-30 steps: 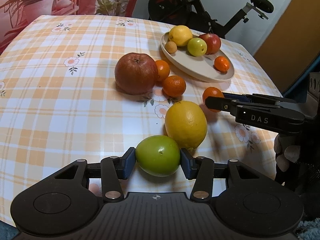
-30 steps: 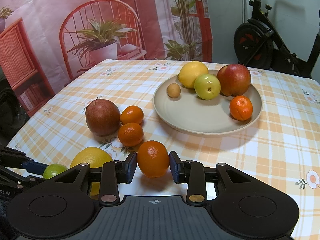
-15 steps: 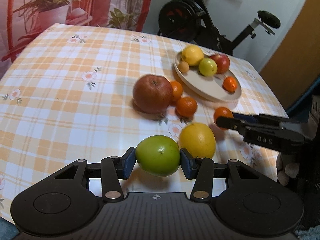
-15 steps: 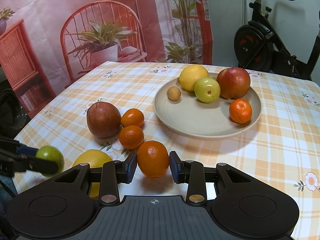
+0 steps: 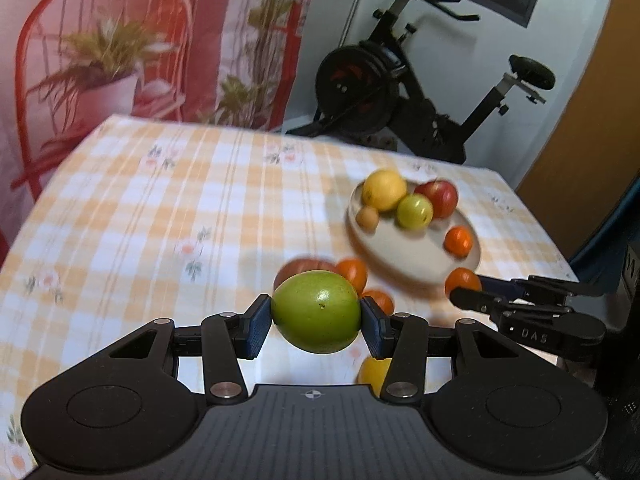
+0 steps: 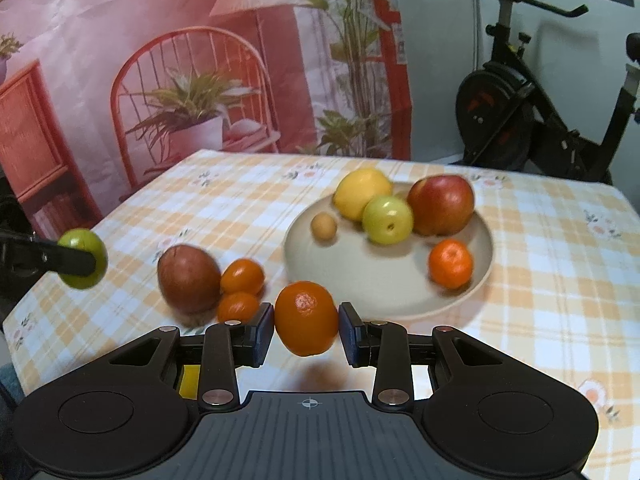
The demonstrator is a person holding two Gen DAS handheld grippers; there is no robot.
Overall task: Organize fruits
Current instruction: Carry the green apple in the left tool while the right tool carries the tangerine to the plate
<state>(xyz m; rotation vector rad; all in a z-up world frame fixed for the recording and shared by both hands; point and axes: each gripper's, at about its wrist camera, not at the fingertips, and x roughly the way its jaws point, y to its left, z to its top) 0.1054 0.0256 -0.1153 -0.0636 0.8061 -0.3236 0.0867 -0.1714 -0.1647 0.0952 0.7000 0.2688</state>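
My left gripper is shut on a green fruit, held up above the checked tablecloth; the same green fruit shows at the left of the right wrist view. My right gripper is shut on an orange, lifted just off the cloth; that orange and the right gripper's fingers appear at the right of the left wrist view. A beige plate carries a lemon, a small green apple, a red apple, a tangerine and a little brown fruit.
On the cloth left of the plate lie a large brown-red fruit and two small oranges. A yellow lemon lies under my left gripper. An exercise bike stands behind the table, a printed backdrop at the far left.
My left gripper has risen with the green fruit and tilted up, so the table sits lower in its view. The right gripper has lifted the orange slightly and barely shifted otherwise.
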